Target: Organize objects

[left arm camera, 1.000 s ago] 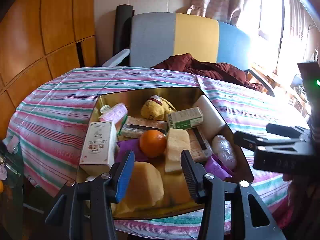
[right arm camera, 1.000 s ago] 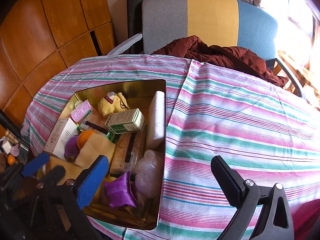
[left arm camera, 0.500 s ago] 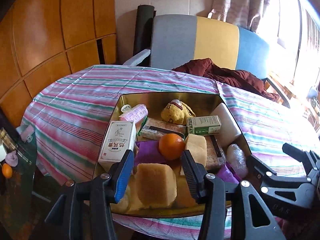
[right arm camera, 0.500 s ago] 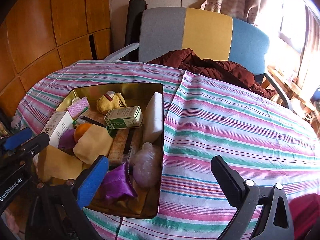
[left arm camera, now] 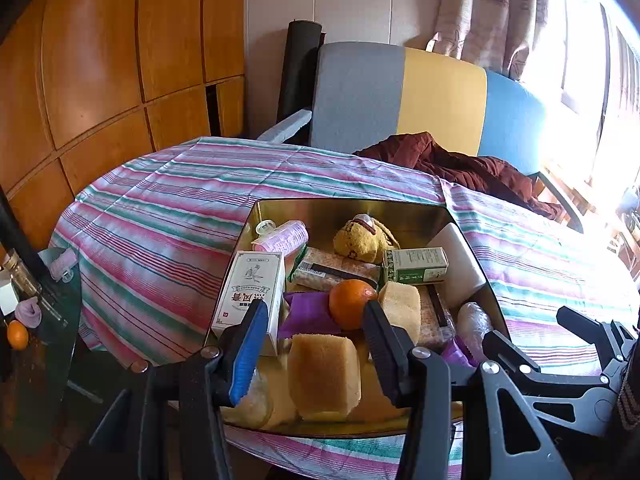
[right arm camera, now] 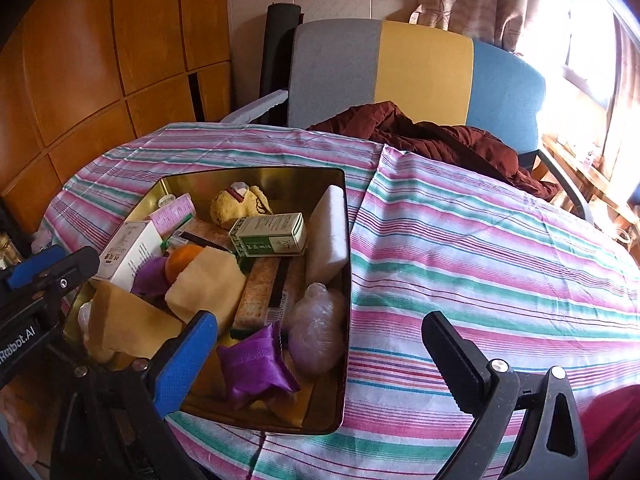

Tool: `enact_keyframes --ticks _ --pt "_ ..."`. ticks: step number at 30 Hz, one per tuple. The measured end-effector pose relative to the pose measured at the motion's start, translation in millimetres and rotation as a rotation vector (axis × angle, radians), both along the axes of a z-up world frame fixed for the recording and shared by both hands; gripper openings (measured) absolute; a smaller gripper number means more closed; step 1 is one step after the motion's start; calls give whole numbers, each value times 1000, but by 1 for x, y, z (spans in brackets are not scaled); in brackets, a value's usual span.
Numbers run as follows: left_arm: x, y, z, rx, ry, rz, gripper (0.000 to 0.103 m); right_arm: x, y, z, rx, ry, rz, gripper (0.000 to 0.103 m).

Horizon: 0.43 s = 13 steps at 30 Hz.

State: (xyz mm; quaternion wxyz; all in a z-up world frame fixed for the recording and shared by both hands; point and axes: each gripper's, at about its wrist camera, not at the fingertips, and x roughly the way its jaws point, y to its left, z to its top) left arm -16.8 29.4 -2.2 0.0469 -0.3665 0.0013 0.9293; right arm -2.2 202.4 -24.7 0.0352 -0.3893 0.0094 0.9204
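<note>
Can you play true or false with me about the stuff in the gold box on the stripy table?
1. The orange is inside the gold tin. True.
2. The left gripper is squeezing a sponge. False: its fingers are apart, and the yellow sponge just sits in the tin beyond them.
3. The yellow plush toy lies at the far end of the tin. True.
4. The green and white box sits out on the striped tablecloth. False: it lies inside the tin, on top of other things.
5. The right gripper is open and holds nothing. True.
6. The chair behind the table is all red. False: it is grey, yellow and blue, with a dark red cloth on it.
</note>
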Motion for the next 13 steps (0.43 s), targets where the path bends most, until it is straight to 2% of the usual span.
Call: enact_keyframes --ticks 13 --pt "-1 -5 -1 -8 22 16 49 -2 -2 -6 7 -27 9 103"
